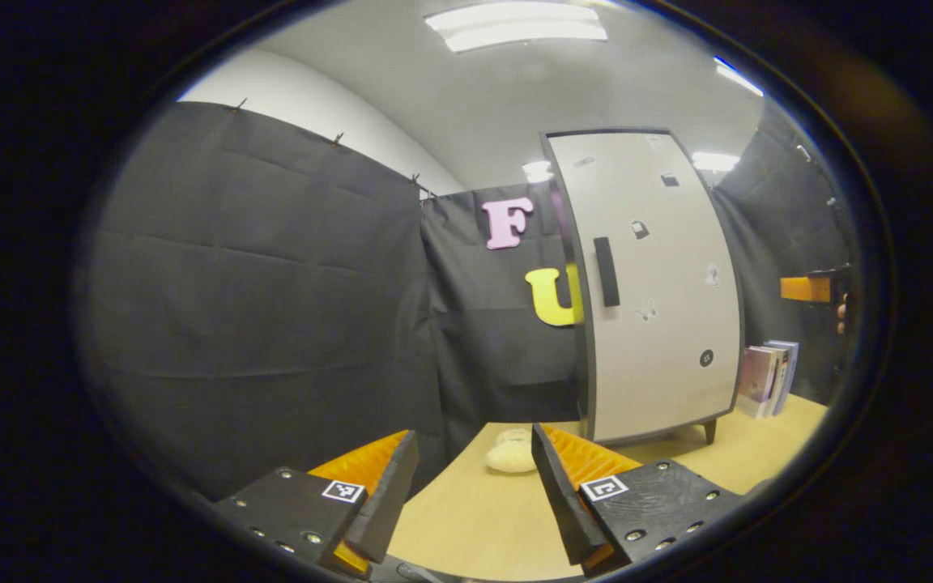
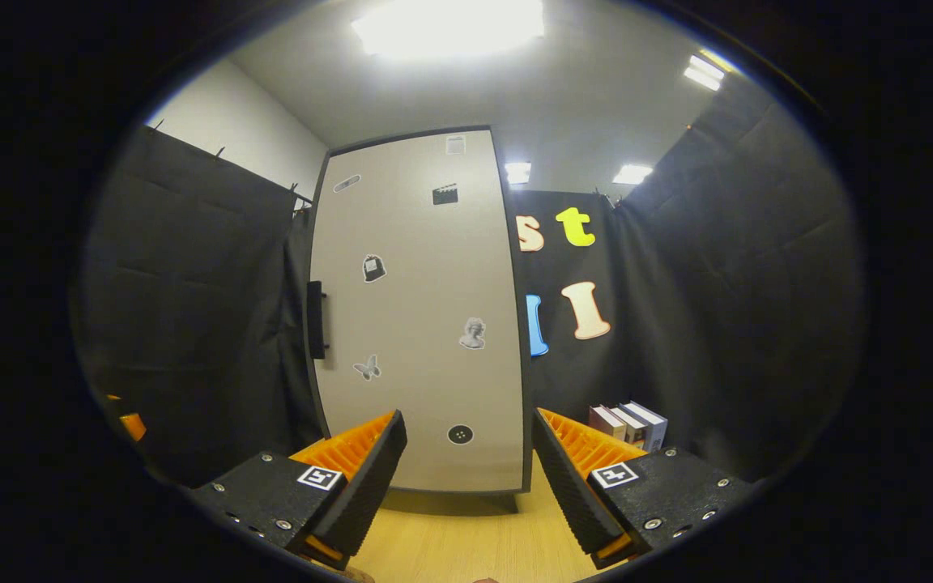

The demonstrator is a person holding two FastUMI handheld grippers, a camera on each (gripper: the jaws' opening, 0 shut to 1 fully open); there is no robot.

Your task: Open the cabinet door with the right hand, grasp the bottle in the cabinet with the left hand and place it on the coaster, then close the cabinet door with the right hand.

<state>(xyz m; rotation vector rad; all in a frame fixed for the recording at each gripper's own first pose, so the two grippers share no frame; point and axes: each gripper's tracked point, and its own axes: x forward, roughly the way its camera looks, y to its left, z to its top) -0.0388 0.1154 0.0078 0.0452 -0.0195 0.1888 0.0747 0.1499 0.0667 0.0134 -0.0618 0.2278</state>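
My right claw [image 2: 466, 470] is spread wide and empty, squared to the shut cabinet door [image 2: 418, 324], handle [image 2: 316, 320] ahead; left claw [image 1: 475, 486] waits wide over the worktop [image 1: 475, 518]; bottle presumably inside.

Staged recording booth, not real home: black cloth walls [image 1: 256, 267] clipped along top, office ceiling light panels [image 2: 446, 24], wooden tabletop [image 1: 475, 518] holding small sticker-covered cabinet [image 2: 418, 324] and row of books [image 2: 628, 425].
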